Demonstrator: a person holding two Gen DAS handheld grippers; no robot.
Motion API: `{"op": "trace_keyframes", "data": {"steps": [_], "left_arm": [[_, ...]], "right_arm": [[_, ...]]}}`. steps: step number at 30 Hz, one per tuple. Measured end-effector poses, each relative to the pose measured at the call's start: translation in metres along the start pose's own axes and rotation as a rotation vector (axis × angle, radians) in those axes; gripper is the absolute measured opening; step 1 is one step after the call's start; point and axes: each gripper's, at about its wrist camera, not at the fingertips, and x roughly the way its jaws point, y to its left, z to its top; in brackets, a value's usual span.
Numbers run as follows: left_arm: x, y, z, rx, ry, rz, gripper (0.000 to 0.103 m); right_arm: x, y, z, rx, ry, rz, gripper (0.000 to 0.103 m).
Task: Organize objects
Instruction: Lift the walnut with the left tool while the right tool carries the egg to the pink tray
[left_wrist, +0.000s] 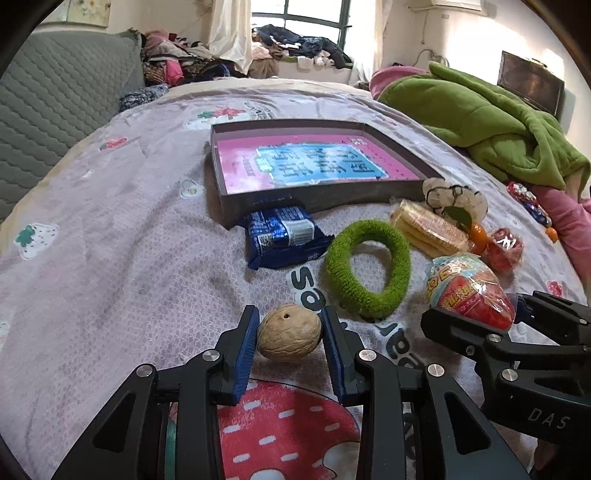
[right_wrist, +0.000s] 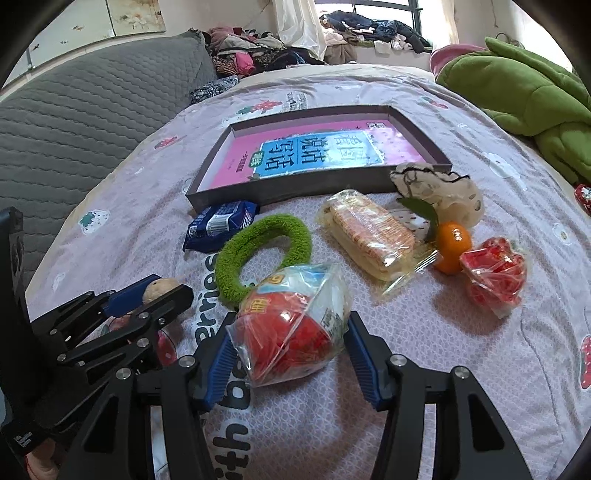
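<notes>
From the left wrist, the left gripper (left_wrist: 289, 334) is clamped on a walnut (left_wrist: 289, 336) just above the printed bedsheet (left_wrist: 110, 277), with a green fuzzy ring (left_wrist: 367, 267) and blue snack packet (left_wrist: 282, 236) lying between it and the shallow box (left_wrist: 258, 205) holding a pink book (left_wrist: 314, 162). From the right wrist, the right gripper (right_wrist: 291, 341) is closed on a red snack bag (right_wrist: 291, 325) near the ring, while a cracker pack (right_wrist: 373, 236), a tangerine (right_wrist: 452, 242) and a second red bag (right_wrist: 495, 275) lie beyond on the sheet.

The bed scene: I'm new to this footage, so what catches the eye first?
The left gripper clamps a tan walnut at the front, while the right gripper squeezes a red snack bag in clear wrap. Behind them lie a fuzzy green ring and a shallow dark box with a pink book.
</notes>
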Motion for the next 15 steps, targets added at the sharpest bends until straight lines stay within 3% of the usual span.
{"op": "trace_keyframes", "data": {"steps": [15], "left_arm": [[-0.039,-0.025,0.016,-0.010,-0.030,0.043,0.035]], "right_arm": [[-0.037,-0.014,0.009,-0.017,-0.071,0.024,0.056]]}}
